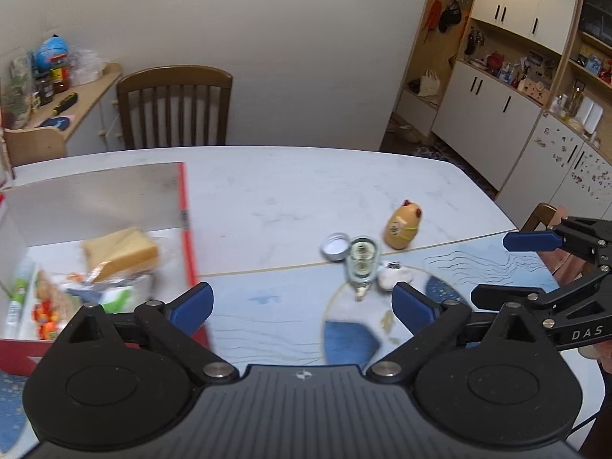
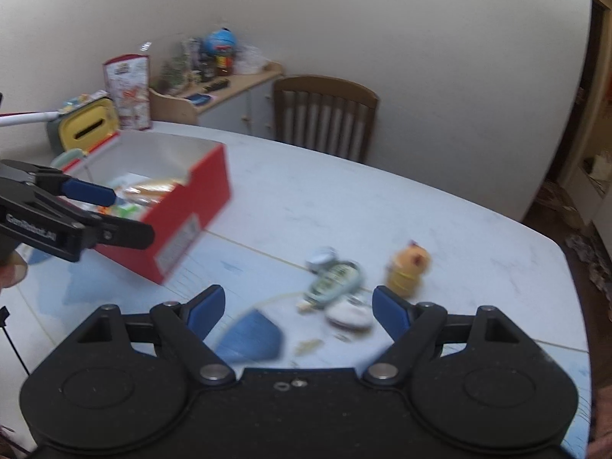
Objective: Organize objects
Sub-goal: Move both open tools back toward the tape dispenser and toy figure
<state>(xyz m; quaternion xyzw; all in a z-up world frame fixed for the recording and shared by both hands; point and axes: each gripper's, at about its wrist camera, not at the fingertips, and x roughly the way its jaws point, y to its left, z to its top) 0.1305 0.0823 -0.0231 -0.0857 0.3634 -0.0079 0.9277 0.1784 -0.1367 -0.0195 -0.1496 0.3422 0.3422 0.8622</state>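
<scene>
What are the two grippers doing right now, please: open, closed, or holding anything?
Left gripper: open, nothing between its fingers.
Right gripper: open, nothing between its fingers.

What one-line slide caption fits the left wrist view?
Open left gripper over the table, red box of items on its left, small bottle, lid and toy ahead.
</scene>
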